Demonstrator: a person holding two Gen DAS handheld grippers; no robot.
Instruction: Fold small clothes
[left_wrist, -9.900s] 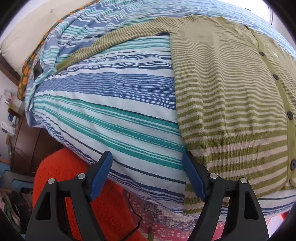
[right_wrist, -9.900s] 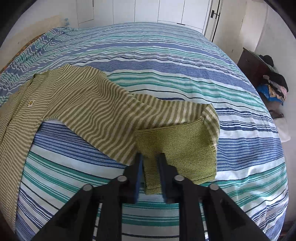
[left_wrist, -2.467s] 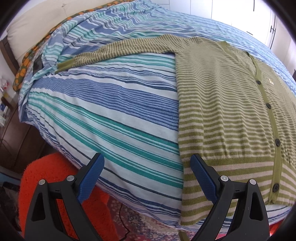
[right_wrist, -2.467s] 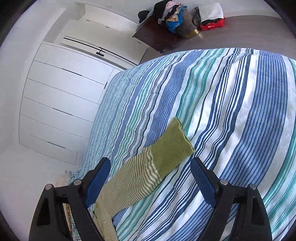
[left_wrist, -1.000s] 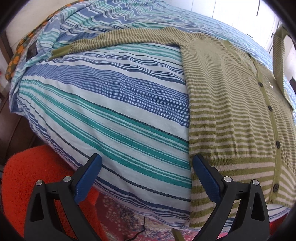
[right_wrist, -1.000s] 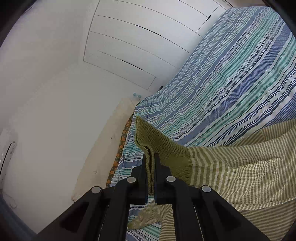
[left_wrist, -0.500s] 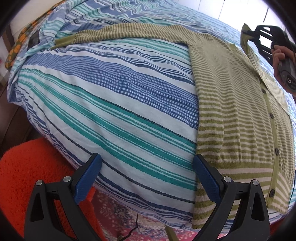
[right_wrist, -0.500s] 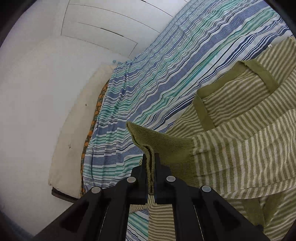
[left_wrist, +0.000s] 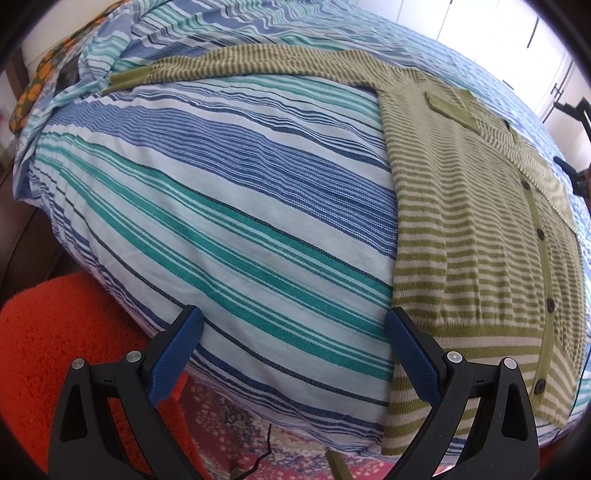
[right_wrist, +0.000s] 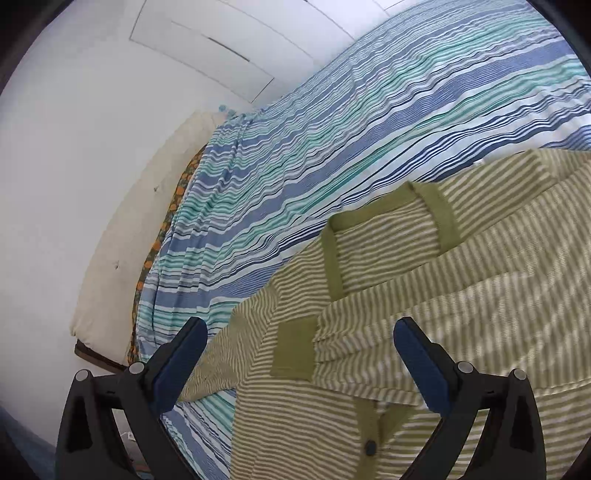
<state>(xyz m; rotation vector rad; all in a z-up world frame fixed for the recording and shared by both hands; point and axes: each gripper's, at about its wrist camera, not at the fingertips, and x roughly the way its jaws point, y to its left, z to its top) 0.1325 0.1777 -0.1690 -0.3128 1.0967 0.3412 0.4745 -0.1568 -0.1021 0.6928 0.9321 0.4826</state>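
A green and cream striped cardigan (left_wrist: 476, 229) lies flat on the striped bed, buttons down its front. One sleeve (left_wrist: 236, 64) stretches out to the left. The other sleeve lies folded across the chest, its plain green cuff (right_wrist: 295, 349) near the collar (right_wrist: 373, 218). My left gripper (left_wrist: 291, 350) is open and empty, above the bed's near edge beside the cardigan's hem corner. My right gripper (right_wrist: 297, 358) is open and empty, just above the folded sleeve's cuff. Part of it also shows in the left wrist view at the right edge (left_wrist: 576, 110).
The blue, teal and white striped bedspread (left_wrist: 221, 184) covers the bed. An orange fluffy rug (left_wrist: 55, 339) and a patterned carpet (left_wrist: 240, 424) lie below the near edge. A cream headboard (right_wrist: 125, 236) and white wardrobe doors (right_wrist: 236, 33) stand beyond.
My right gripper carried the sleeve cuff over the cardigan's chest, opened and let it go; the sleeve now lies folded across the body. My left gripper stayed open and barely moved.
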